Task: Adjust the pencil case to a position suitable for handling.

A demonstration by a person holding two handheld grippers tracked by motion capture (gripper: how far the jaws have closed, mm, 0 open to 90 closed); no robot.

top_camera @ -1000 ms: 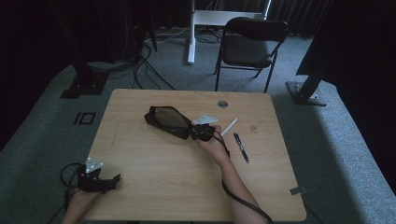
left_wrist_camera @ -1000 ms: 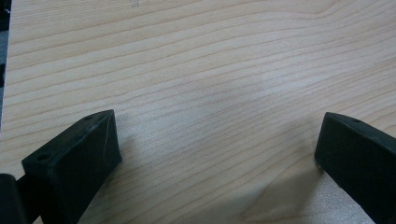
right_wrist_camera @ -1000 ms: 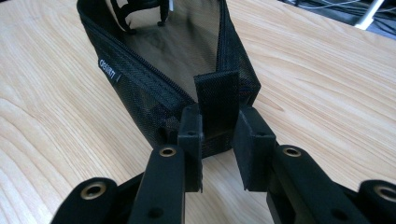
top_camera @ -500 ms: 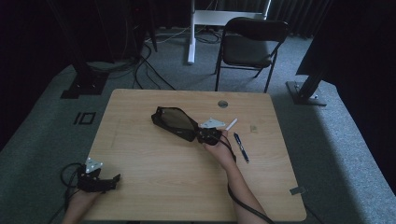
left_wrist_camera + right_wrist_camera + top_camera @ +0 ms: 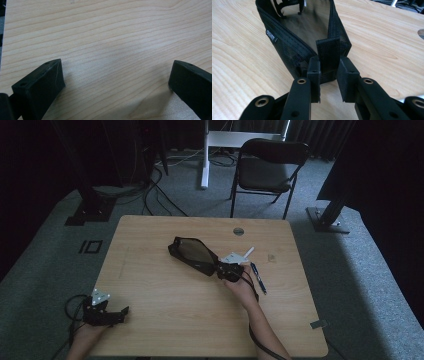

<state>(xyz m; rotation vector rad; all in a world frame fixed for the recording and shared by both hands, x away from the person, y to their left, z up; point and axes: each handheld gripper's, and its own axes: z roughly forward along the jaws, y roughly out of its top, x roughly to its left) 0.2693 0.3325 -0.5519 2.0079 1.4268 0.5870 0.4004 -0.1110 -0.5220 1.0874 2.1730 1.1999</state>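
A black mesh zip pouch point(image 5: 192, 254) lies unzipped in the middle of the wooden table point(image 5: 165, 330). My right gripper point(image 5: 220, 268) is shut on the fabric tab point(image 5: 327, 52) at the pouch's near end. In the right gripper view the right gripper point(image 5: 328, 67) pinches that tab between both pads, and the pouch point(image 5: 287, 47) gapes open beyond it with some dark item at its far end. My left gripper point(image 5: 122, 312) rests at the table's front left corner. It stands open over bare wood, with nothing between the left gripper point(image 5: 117, 72) fingers point(image 5: 40, 85).
A dark pen point(image 5: 258, 277) and a white pen point(image 5: 247, 252) lie just right of my right hand. A round cable hole point(image 5: 238, 231) sits near the table's far edge. A black chair point(image 5: 270, 165) stands on the floor beyond the table.
My right gripper has moved to the right, dragging the pouch along the table by its tab. The left gripper has stayed where it was.
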